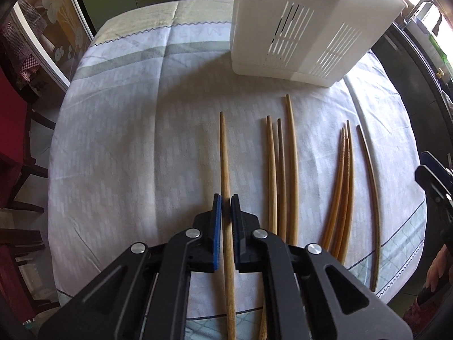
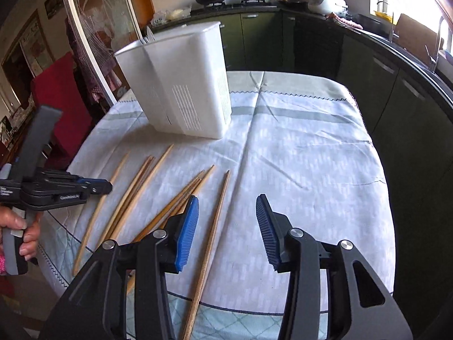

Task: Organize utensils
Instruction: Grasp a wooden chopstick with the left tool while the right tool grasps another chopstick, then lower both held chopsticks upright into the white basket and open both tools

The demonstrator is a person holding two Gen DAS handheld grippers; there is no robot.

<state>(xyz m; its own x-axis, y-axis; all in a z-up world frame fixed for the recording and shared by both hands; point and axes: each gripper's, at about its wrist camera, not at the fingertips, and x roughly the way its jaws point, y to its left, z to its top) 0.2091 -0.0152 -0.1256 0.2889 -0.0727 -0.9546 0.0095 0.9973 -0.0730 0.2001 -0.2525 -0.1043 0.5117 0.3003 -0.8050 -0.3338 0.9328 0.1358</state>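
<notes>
Several wooden chopsticks lie side by side on the clothed table. My left gripper [image 1: 226, 201] straddles the leftmost chopstick [image 1: 225, 153]; its jaws are nearly closed around it, and contact is unclear. A group of three chopsticks [image 1: 280, 170] and another bundle [image 1: 344, 187] lie to the right. The white slotted utensil holder [image 1: 305, 28] stands at the far side. My right gripper [image 2: 228, 206] is open and empty above the table, beside a single chopstick [image 2: 218, 215]. The left gripper [image 2: 70, 188] also shows in the right wrist view.
The table has a pale patterned cloth [image 2: 297, 155]. A red chair [image 2: 62, 96] stands at the left. Dark green kitchen cabinets [image 2: 382, 65] run along the back and right. A darker thin chopstick [image 1: 371, 187] lies far right.
</notes>
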